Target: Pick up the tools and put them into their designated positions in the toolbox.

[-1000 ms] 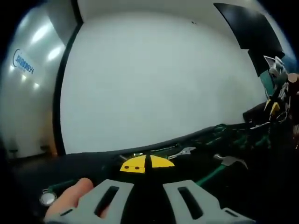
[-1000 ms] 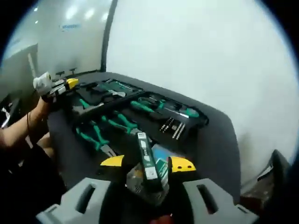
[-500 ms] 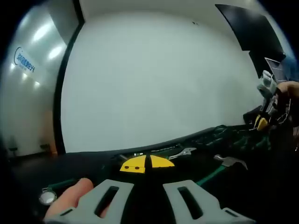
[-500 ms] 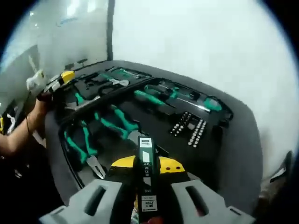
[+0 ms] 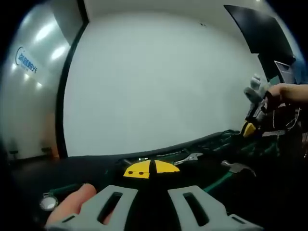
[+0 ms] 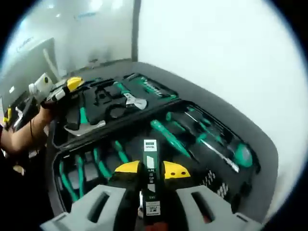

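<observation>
My right gripper [image 6: 150, 169] is shut on a slim black and green tool with a white label [image 6: 150, 150], which lies lengthwise between the yellow pads. It hangs over the open black toolbox [image 6: 166, 89], above the green-handled pliers [image 6: 103, 166]. Beside them lie screwdrivers [image 6: 171, 137], an adjustable wrench [image 6: 131, 100] and a hammer [image 6: 82, 126]. My left gripper [image 5: 151, 169] is shut with nothing seen between its pads, low at the toolbox's far end. Its yellow tip [image 6: 72, 84] appears at the left of the right gripper view. The right gripper [image 5: 250, 126] appears at the right of the left gripper view.
The toolbox rests on a grey table [image 6: 231, 110] before a white wall. A set of bits [image 6: 211, 178] fills the near right corner. A hand [image 6: 29, 130] holds the left gripper. In the left gripper view, a hammer [image 5: 236, 167] and wrench [image 5: 190, 157] lie ahead.
My right gripper has moved in over the toolbox, and the held tool now lies straight along the jaws. The left gripper has stayed still and shut.
</observation>
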The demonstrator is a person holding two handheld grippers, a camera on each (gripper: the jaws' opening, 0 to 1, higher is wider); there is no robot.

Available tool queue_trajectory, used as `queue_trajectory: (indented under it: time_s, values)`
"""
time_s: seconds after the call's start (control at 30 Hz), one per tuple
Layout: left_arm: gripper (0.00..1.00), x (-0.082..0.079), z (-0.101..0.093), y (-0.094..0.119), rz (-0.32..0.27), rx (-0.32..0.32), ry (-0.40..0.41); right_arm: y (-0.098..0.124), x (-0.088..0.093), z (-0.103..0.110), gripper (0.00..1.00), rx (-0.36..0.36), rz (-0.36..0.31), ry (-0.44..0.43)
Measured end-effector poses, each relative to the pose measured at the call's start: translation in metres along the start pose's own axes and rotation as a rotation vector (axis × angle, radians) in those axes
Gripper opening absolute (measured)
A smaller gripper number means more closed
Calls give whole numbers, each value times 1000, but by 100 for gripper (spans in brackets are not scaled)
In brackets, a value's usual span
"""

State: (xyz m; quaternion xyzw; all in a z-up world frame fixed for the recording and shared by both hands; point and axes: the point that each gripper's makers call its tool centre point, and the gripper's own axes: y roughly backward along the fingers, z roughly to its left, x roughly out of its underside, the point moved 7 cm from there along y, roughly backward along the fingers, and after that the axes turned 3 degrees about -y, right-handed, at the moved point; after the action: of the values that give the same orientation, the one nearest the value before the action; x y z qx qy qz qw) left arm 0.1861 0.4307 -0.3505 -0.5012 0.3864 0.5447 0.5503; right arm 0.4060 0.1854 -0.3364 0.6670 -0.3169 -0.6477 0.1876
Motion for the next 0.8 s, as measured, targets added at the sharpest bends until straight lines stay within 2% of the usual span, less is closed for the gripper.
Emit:
queue_trajectory:
  time_s: [0.2, 0.27, 0.33, 0.43, 0.53, 0.6, 0.67, 0.7, 0.73, 0.77, 0.8]
  values:
    - [3, -1, -5, 6, 0, 0, 2, -33, -15, 2, 14, -43, 77, 152]
    - [3, -1, -4, 6, 2, 0, 1, -42, -20, 1, 14, -65, 96, 240]
    - [3, 0, -2, 4, 3, -1, 1, -48, -28, 1, 14, -85, 70, 325]
    - [3, 1, -1, 4, 6, -2, 1, -50, -29, 3, 14, -107, 105, 354]
    - [3, 3, 0, 2, 7, -3, 0, -46, -27, 5, 15, -211, 130, 465]
    - [3, 3, 1, 2, 9, -4, -1, -46, -26, 4, 12, -268, 166, 464]
    - [3, 3, 1, 1, 10, -3, -2, -44, -25, 4, 12, -297, 159, 418]
    - [3, 4, 2, 0, 11, -4, -2, -44, -26, 0, 15, -286, 167, 382]
    - [3, 4, 2, 0, 11, -4, -3, -44, -26, -1, 24, -277, 167, 363]
    - [3, 5, 3, 0, 10, -4, -3, -40, -28, 2, 30, -263, 145, 274]
    - [3, 5, 3, 0, 10, -5, -3, -35, -30, 3, 30, -267, 119, 216]
